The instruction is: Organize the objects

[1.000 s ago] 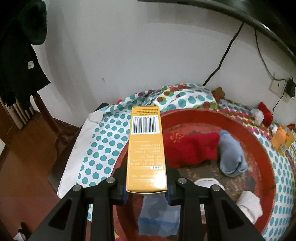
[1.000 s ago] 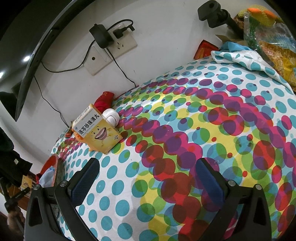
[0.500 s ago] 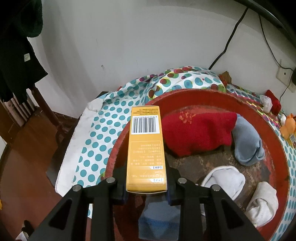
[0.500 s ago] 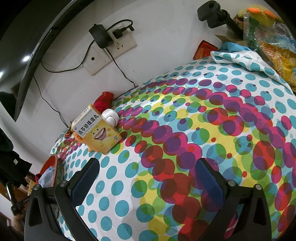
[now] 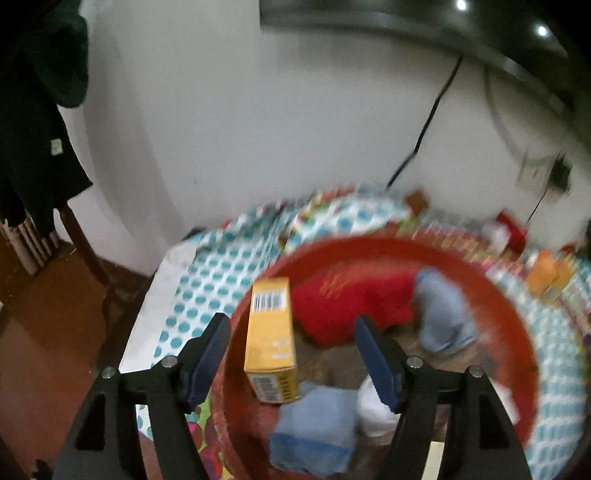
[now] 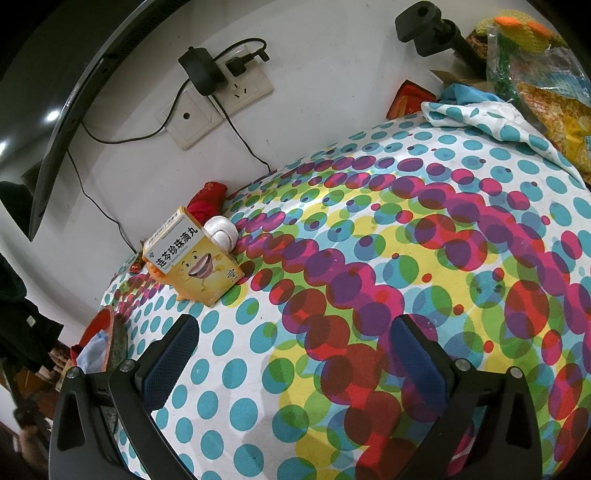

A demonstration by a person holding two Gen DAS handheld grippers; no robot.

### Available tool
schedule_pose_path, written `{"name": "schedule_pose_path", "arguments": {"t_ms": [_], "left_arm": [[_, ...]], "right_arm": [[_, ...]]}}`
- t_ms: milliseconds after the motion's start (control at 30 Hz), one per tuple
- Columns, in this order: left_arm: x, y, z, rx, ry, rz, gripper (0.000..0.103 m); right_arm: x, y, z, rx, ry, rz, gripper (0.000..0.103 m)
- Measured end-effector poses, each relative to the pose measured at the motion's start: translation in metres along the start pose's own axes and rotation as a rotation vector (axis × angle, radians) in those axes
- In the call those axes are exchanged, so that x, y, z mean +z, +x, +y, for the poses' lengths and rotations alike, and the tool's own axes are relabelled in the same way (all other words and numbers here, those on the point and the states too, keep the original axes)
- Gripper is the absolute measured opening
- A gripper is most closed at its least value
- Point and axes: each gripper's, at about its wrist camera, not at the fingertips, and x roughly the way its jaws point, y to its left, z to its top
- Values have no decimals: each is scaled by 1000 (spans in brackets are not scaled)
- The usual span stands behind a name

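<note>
In the blurred left wrist view, my left gripper [image 5: 293,354] is open above the near left side of a round red basin [image 5: 517,314]. A yellow-orange box with a barcode [image 5: 271,336] lies free between the open fingers, inside the basin's left rim. The basin also holds a red sock [image 5: 354,302], a grey-blue sock [image 5: 441,314], a light blue folded cloth [image 5: 314,428] and a white sock [image 5: 373,410]. My right gripper [image 6: 295,362] is open and empty above the dotted cloth [image 6: 406,258]. A second yellow box with a cartoon face [image 6: 194,258] lies far left of it.
A white ball [image 6: 221,230] and a red item [image 6: 207,201] lie behind the cartoon box by the wall. The basin's edge [image 6: 103,325] shows at the right wrist view's left. Bags [image 6: 535,74] and a black mount [image 6: 432,26] are at the back right. Wooden floor [image 5: 48,314] lies left of the table.
My left gripper has opened and let go of the barcode box, which now lies in the red basin. The left view has pulled back and blurred. The right gripper has not moved.
</note>
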Motion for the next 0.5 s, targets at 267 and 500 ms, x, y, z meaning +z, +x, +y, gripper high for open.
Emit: {"name": "schedule_pose_path", "arguments": {"t_ms": [267,500], "left_arm": [[-35,-124,-27,-76,-139,-273,72],[-115,-131,-78,-182,-189,-201,76]], "right_arm": [[2,0,-1,-2,-4,7,103],[0,16,34,-169,-185,114,103]]}}
